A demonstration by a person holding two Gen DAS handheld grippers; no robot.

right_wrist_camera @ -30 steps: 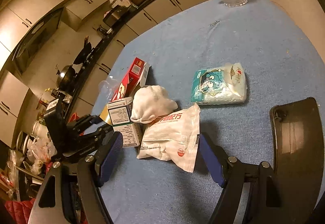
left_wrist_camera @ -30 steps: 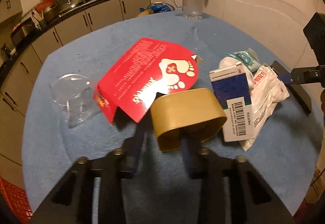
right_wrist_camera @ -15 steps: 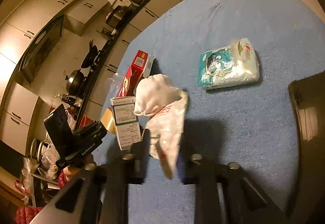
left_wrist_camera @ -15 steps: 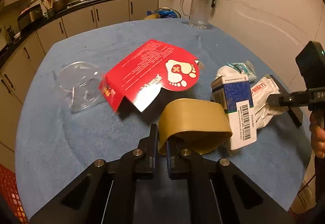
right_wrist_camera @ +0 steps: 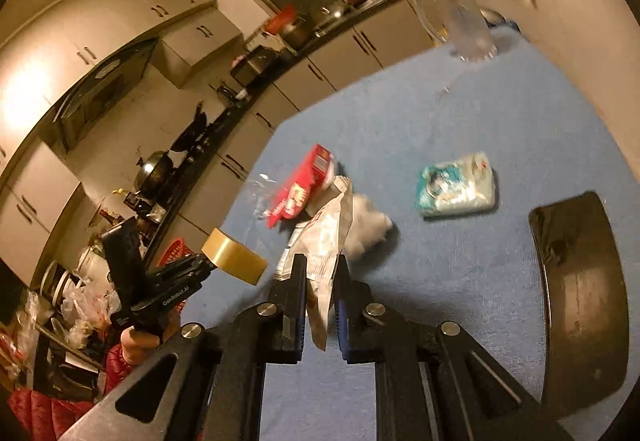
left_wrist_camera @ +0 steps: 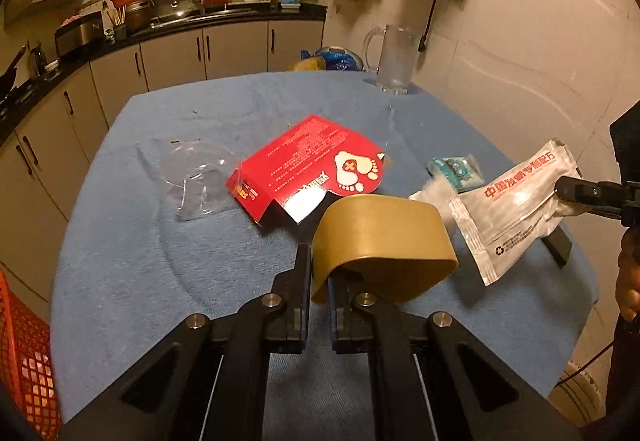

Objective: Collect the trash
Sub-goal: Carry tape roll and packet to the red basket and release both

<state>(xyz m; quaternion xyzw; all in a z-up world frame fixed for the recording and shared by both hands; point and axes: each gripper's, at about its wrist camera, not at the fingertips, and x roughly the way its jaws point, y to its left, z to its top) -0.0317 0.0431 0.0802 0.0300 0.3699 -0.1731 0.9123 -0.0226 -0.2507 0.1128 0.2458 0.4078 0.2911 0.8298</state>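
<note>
Got both hands full. My left gripper [left_wrist_camera: 316, 277] is clamped on the wall of the tape roll [left_wrist_camera: 380, 241], stiff and light, so pinching the rim works. My right gripper [right_wrist_camera: 322, 281] just closed on the white packet [right_wrist_camera: 326, 237]; soft, crinkly, slippery. Both are now off the table [left_wrist_camera: 120, 241]; a second ago they lay on it.

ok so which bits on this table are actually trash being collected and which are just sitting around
Trash for the job:
- tape roll, held in the left gripper
- white pouch, held in the right gripper
- red card box
- clear plastic shell
- crumpled tissue

Probably just lying about:
- glass mug
- teal tissue pack
- dark board
</note>
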